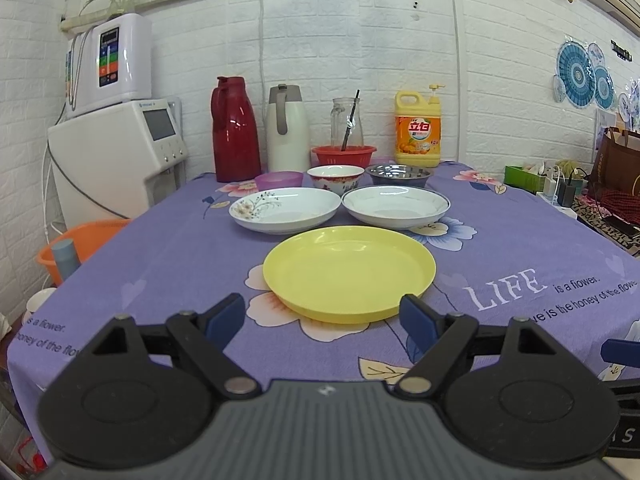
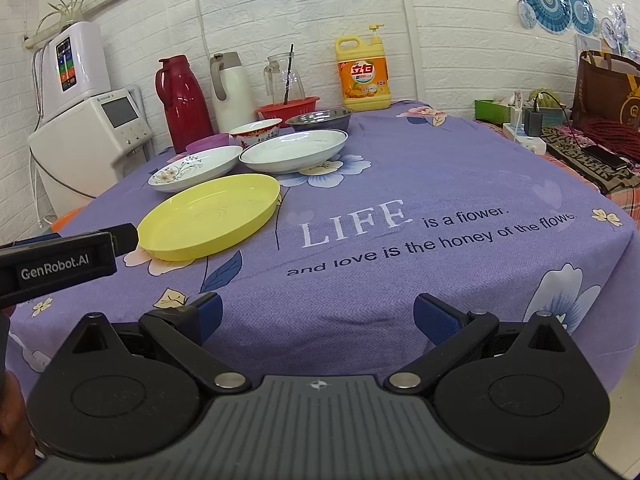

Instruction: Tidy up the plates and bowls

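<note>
Left gripper (image 1: pixel 322 314), jaws wide apart and gripping nothing, is hovering just before the yellow plate (image 1: pixel 349 273); floral plate (image 1: pixel 285 209), white plate (image 1: pixel 396 205) and three bowls are sitting beyond; right gripper (image 2: pixel 318 314) is likewise gaping empty over bare tablecloth (image 2: pixel 440 184)

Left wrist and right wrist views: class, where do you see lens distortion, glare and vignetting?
Left wrist view: the wall's brick lines bow, corners darken, and glare streaks the red thermos and yellow plate. Right wrist view: the table edge curves downward, corners darken again, highlights sit on the steel bowl; the printed tablecloth lettering stays sharp.
</note>
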Demonstrator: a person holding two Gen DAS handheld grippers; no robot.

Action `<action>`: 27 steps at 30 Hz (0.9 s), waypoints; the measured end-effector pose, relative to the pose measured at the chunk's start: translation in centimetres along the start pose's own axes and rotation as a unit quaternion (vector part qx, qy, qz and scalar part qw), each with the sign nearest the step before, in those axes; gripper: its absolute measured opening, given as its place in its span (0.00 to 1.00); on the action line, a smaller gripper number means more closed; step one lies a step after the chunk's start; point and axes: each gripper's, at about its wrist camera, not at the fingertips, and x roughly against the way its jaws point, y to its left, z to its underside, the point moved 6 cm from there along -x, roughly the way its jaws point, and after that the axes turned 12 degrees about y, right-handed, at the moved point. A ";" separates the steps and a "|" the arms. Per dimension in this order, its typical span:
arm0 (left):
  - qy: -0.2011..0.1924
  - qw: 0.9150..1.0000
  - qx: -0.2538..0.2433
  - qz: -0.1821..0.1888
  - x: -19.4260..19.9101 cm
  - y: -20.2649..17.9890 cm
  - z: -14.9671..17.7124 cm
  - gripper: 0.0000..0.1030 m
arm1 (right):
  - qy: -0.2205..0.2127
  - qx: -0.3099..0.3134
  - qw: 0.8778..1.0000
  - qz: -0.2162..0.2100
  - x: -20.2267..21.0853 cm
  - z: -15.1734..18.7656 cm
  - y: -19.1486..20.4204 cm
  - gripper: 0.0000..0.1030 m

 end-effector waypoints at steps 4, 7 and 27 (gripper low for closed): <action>0.000 1.000 0.000 0.001 0.0 0.0 0.0 0.80 | 0.000 0.000 1.000 0.000 0.0 0.0 0.1 1.00; 0.000 1.000 0.000 0.000 0.0 0.0 0.0 0.80 | 0.000 0.000 1.000 0.000 0.0 0.0 0.0 1.00; 0.003 1.000 -0.001 0.001 -0.1 0.0 0.1 0.80 | 0.004 0.003 1.000 -0.003 -0.3 0.2 0.4 1.00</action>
